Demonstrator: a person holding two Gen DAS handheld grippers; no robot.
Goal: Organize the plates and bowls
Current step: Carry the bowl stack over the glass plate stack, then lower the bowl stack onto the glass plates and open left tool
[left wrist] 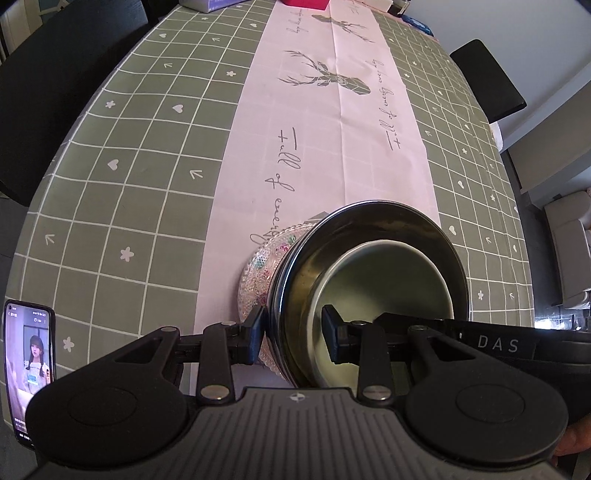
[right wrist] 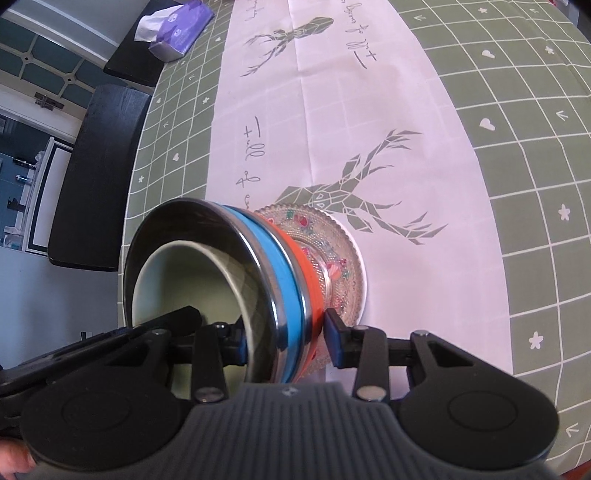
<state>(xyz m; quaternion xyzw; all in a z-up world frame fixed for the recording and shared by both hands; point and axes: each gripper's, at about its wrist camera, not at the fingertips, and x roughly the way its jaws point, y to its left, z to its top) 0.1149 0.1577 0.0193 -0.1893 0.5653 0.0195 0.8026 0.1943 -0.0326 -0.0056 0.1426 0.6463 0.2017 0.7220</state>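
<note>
A stack of nested bowls stands on a patterned glass plate (left wrist: 255,273) on the pink runner. The steel bowls (left wrist: 373,236) hold a white bowl (left wrist: 384,273) inside. In the right wrist view the steel bowls (right wrist: 207,229) show blue and orange bands, with the white bowl (right wrist: 184,273) inside and the glass plate (right wrist: 340,240) beneath. My left gripper (left wrist: 293,334) straddles the near wall of the stack, one finger outside, one inside. My right gripper (right wrist: 284,338) straddles the opposite wall the same way. Whether either squeezes the wall is unclear.
A phone (left wrist: 29,369) with a lit screen lies at the table's near left edge. A purple tissue pack (right wrist: 177,31) sits far off. Dark chairs (right wrist: 99,173) stand along the table sides. The green checked cloth (left wrist: 129,184) covers the table.
</note>
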